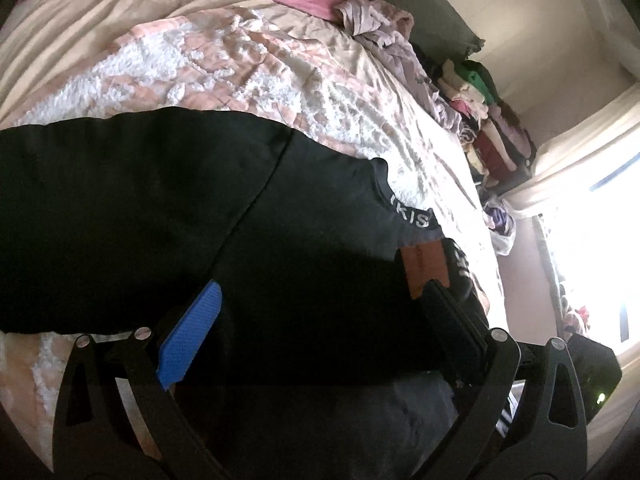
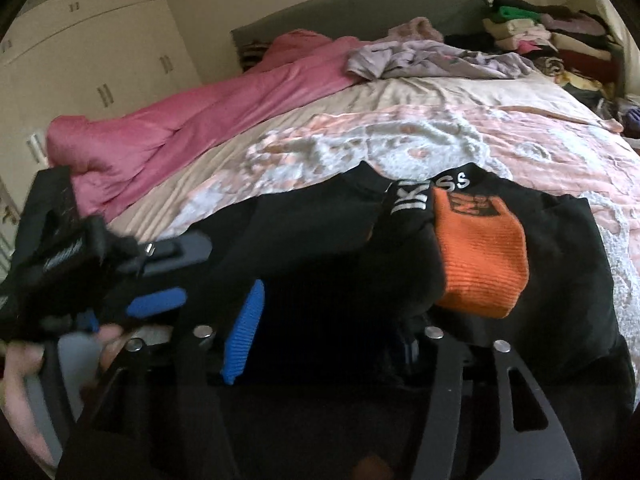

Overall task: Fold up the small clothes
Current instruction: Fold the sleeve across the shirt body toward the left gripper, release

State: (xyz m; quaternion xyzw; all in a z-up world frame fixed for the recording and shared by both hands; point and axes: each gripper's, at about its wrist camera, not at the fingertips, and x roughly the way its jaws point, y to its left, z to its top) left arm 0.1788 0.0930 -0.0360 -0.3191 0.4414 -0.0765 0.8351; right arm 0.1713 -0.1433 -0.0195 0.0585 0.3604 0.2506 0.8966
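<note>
Pink and white bedding covers the bed [image 2: 400, 92], where a black sweater [image 1: 140, 208] lies spread at the near edge. Both the left hand-held gripper [image 1: 320, 312] and the right hand-held gripper [image 2: 340, 312] hover over it, jaws apart, gripping nothing.

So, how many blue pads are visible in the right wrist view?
2. One blue pad on the right tongs, low centre; another on the left tongs, far left. More may be hidden.

Matt black cloth garment [image 1: 312, 280]; fluffy bedspread [image 1: 224, 68]; ribbed blue pad [image 1: 192, 336].
</note>
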